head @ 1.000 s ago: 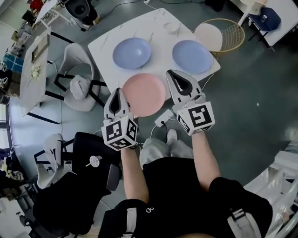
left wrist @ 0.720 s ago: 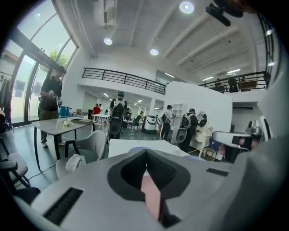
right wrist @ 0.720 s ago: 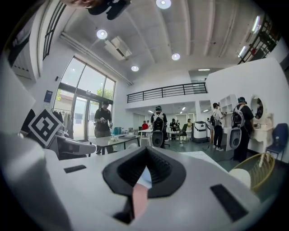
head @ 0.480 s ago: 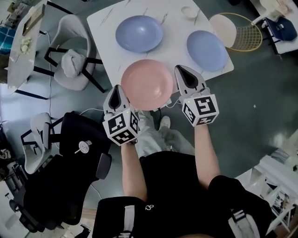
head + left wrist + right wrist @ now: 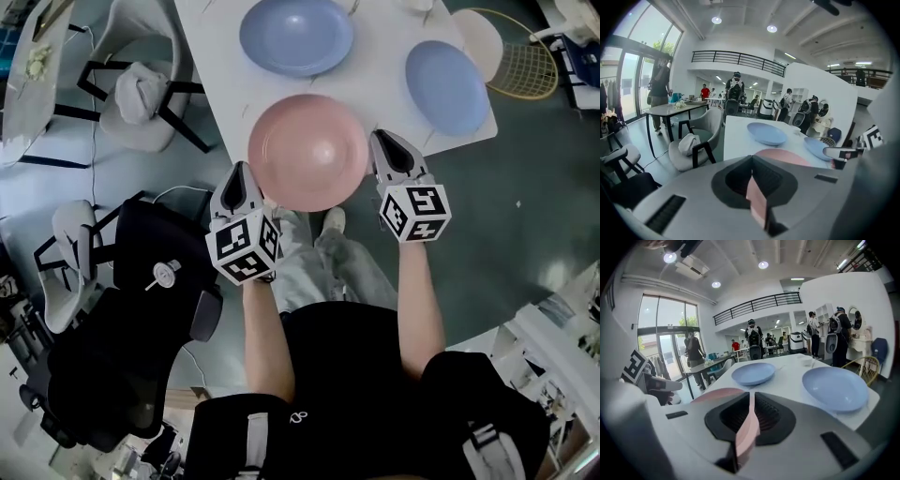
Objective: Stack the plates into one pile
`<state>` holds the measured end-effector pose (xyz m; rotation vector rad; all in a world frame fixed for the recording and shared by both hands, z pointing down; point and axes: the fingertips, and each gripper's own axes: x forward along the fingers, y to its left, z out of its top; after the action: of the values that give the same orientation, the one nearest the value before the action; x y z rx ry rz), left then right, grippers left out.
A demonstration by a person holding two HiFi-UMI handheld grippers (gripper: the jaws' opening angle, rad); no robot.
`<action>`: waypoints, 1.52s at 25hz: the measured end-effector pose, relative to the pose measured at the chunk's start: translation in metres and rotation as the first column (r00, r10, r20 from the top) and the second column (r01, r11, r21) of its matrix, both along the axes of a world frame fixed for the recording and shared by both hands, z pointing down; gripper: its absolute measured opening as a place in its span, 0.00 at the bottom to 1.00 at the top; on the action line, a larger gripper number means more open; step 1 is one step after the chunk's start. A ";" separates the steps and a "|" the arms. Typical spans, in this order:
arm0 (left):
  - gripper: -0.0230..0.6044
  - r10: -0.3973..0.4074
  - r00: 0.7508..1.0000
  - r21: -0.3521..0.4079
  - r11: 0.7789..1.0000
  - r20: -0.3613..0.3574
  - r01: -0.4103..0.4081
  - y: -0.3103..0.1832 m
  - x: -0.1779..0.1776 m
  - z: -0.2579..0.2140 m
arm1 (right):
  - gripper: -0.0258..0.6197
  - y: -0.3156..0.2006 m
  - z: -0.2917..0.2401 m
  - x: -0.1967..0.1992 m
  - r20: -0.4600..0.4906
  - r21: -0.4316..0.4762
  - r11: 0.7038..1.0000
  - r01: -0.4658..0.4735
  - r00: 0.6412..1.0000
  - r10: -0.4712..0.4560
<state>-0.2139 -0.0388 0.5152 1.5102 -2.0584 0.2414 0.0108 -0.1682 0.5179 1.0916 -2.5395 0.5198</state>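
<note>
A pink plate (image 5: 307, 152) lay on the surface (image 5: 382, 70) between the closed left tool (image 5: 241, 171) and the right tool (image 5: 385, 141), whose empty jaws had just been opening.

Two blue plates (image 5: 295, 36) (image 5: 447, 86) and one pink plate (image 5: 307, 152).

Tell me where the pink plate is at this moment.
In the head view the pink plate lies at the near edge of the white table, between the left gripper and the right gripper, with two blue plates beyond it.
</note>
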 end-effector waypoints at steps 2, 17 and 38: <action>0.06 -0.010 0.999 -0.023 1.000 -0.034 0.009 0.003 -0.002 0.015 | 0.12 0.001 0.014 -0.002 -0.008 -0.031 1.000 -0.001 1.000 0.000; 0.20 -0.027 0.992 -0.200 0.980 -0.123 0.002 0.014 0.002 0.083 | 0.20 0.015 0.083 0.000 -0.070 -0.225 0.974 0.011 0.997 -0.027; 0.11 -0.033 0.990 -0.189 0.982 -0.134 0.007 -0.015 0.006 0.061 | 0.13 -0.004 0.064 0.001 -0.019 -0.285 0.958 -0.017 1.000 0.012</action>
<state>-0.2079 -0.0539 0.5759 1.3534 -1.8861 0.3067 0.0123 -0.1720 0.5823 1.0035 -2.3492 0.8466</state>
